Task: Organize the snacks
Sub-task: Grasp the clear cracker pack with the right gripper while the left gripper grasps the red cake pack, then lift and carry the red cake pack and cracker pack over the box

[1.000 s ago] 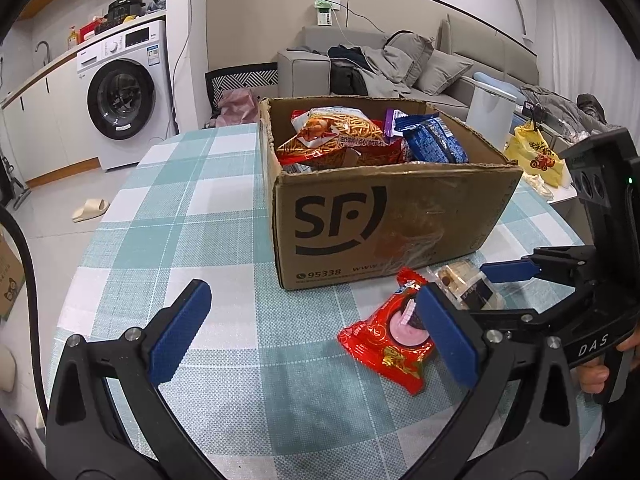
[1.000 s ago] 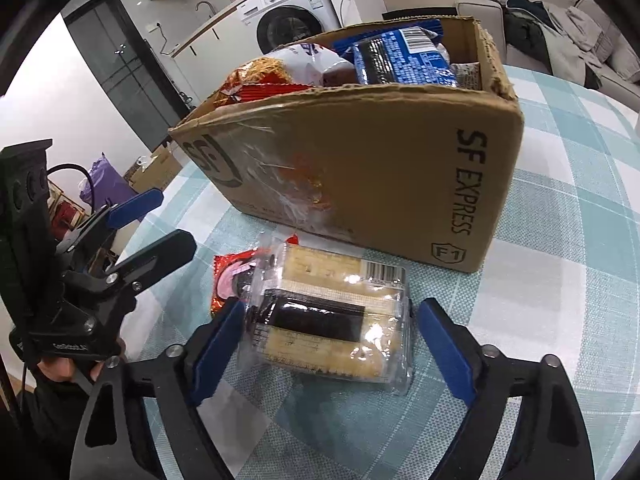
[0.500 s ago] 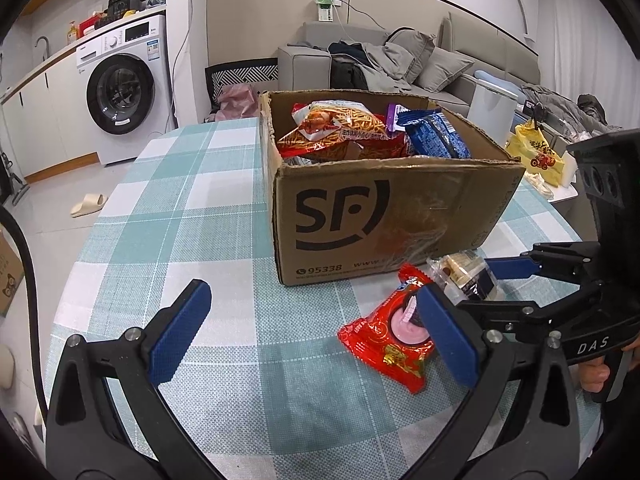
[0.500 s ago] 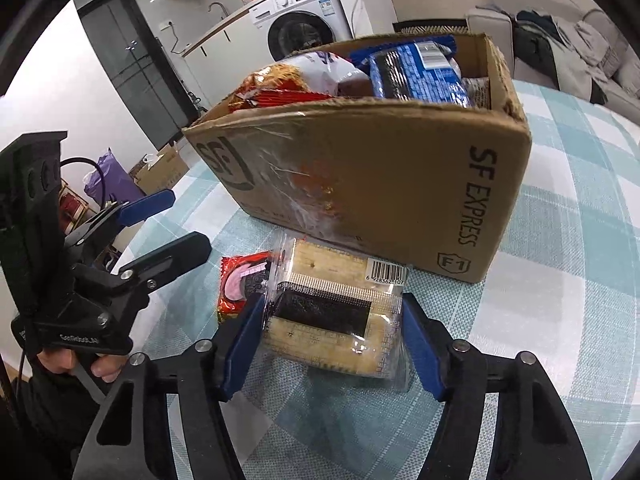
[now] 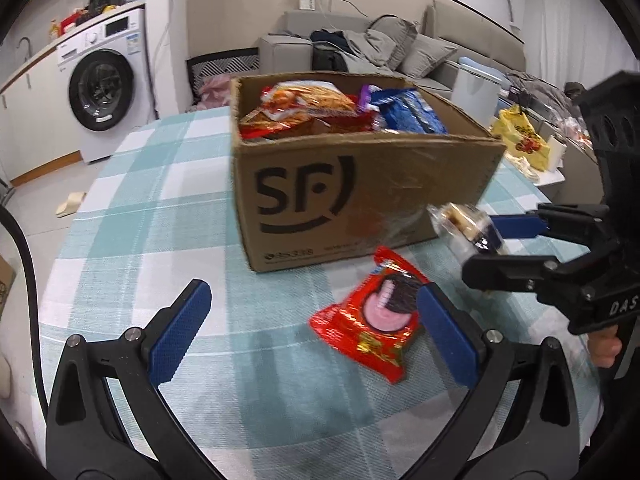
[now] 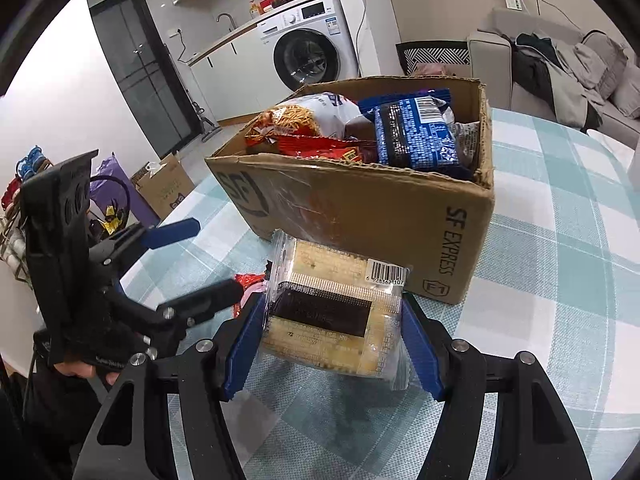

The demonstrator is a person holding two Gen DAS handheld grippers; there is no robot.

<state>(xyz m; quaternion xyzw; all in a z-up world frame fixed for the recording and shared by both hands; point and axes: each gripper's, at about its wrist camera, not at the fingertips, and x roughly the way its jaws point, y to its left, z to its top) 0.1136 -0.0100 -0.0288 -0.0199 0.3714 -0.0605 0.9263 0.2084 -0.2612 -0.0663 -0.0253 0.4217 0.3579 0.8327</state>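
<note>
My right gripper [image 6: 334,344] is shut on a clear pack of crackers [image 6: 334,306] and holds it above the table, in front of the SF cardboard box [image 6: 360,216]. The pack also shows in the left wrist view [image 5: 466,228], held by the right gripper [image 5: 486,246]. The box [image 5: 360,192] holds several snack bags. A red cookie packet [image 5: 378,316] lies on the checked tablecloth in front of the box. My left gripper [image 5: 316,332] is open and empty, just short of the red packet; it also shows in the right wrist view [image 6: 208,264].
The table [image 5: 132,248] has a green and white checked cloth. A washing machine [image 5: 102,88] and a sofa [image 5: 360,52] stand beyond the table. A yellow bag [image 5: 520,142] lies off the right side.
My right gripper closed on the cracker pack and lifted it off the table toward the box. My left gripper stayed open and shifted slightly.
</note>
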